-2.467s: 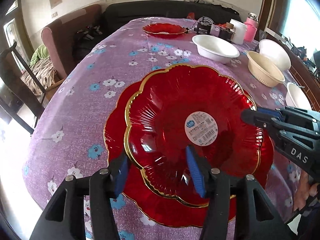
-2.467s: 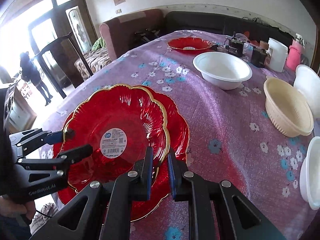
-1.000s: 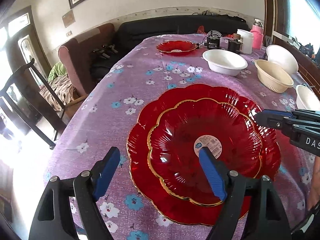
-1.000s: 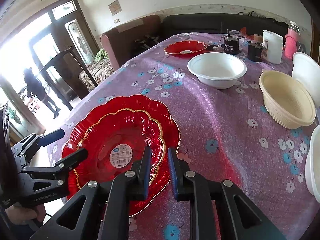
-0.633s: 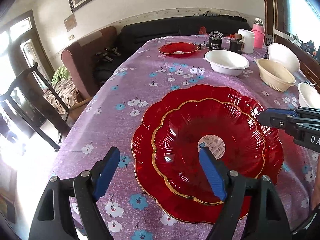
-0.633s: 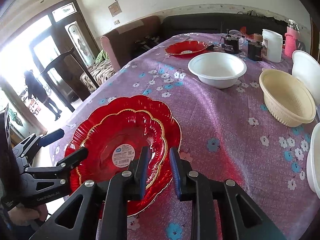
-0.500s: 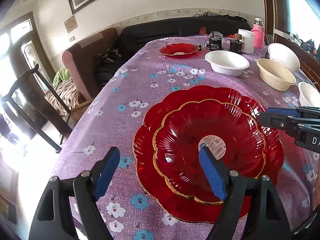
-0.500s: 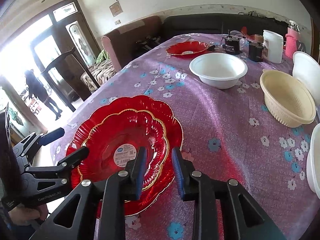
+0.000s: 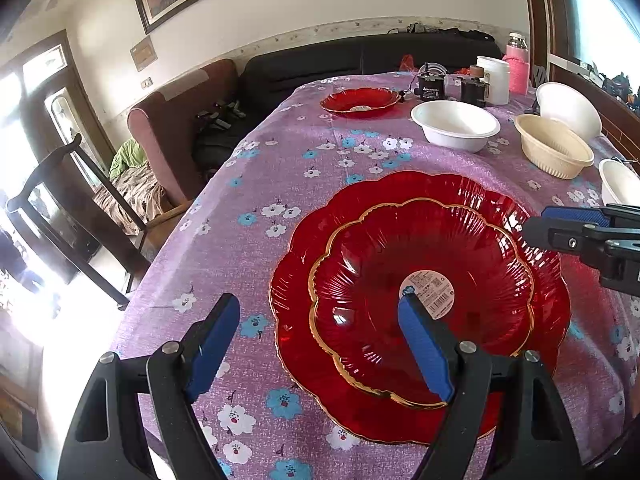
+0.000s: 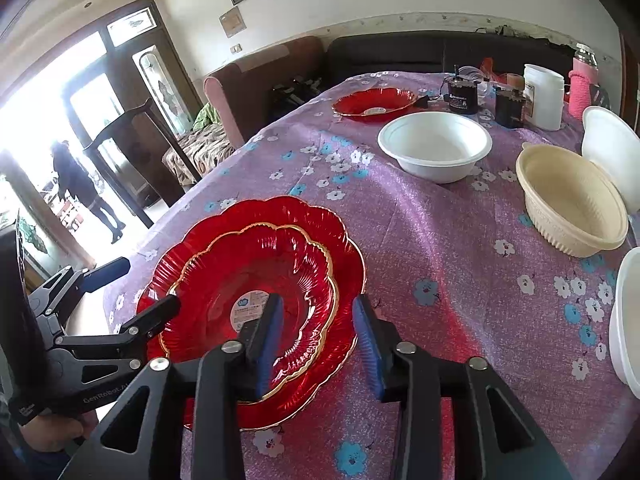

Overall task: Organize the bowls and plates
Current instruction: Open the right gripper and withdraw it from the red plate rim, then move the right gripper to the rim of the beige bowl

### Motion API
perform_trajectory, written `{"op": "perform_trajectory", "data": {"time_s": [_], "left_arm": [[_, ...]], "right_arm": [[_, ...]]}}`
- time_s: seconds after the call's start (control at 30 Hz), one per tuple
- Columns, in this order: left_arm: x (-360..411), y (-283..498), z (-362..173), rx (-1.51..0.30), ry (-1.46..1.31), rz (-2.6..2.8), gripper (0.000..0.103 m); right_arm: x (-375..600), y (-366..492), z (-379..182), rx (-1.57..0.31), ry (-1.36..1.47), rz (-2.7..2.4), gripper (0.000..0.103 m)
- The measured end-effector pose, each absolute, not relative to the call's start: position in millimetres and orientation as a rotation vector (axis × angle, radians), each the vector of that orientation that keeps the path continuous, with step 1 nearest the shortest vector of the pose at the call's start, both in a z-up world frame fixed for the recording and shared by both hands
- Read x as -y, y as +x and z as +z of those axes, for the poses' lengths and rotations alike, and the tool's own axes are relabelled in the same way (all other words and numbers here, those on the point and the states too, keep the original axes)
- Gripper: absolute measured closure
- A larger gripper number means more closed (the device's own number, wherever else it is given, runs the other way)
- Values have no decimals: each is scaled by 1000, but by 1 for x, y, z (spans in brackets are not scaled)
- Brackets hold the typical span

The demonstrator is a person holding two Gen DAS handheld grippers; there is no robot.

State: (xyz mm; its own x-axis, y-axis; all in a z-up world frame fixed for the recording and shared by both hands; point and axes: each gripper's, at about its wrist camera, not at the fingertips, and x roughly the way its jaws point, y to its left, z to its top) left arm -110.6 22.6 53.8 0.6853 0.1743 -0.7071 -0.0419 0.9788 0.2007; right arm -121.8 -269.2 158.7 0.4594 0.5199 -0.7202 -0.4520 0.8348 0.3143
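A small gold-rimmed red plate [image 9: 420,288] [image 10: 256,280] lies nested on a larger red plate [image 9: 440,188] [image 10: 320,216] at the near end of the purple flowered table. My left gripper [image 9: 316,312] [image 10: 142,288] hovers open over the stack's left edge, touching nothing. My right gripper [image 10: 317,306] [image 9: 536,224] hangs over the stack's right rim. Its jaws are opening and its pads press on nothing. A third red plate [image 9: 360,101] [image 10: 374,106] sits at the far end. A white bowl [image 9: 455,125] [image 10: 434,146] and a cream bowl [image 9: 554,152] [image 10: 572,200] stand to the right.
Two more white bowls [image 10: 612,156] [image 10: 628,320] line the right edge. Black devices [image 10: 462,94], a white jar [image 10: 544,96] and a pink bottle [image 10: 582,88] crowd the far end. An armchair [image 9: 168,136] and a wooden chair [image 9: 60,208] stand left of the table.
The right gripper's jaws have spread from nearly shut. Since the earliest frames both grippers have drawn back from the small plate, which now lies centred on the large one.
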Motion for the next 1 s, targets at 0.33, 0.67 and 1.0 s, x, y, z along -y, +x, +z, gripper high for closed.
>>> {"op": "perform_trajectory", "data": {"time_s": [0.33, 0.67, 1.0], "left_arm": [[-22, -112, 52, -813, 174, 108, 22], [-23, -109, 52, -837, 123, 77, 22], [-9, -104, 55, -848, 132, 60, 22]], "right_arm": [[277, -119, 159, -917, 91, 589, 59], [282, -112, 161, -917, 80, 584, 56], [315, -78, 171, -907, 124, 534, 54]]}}
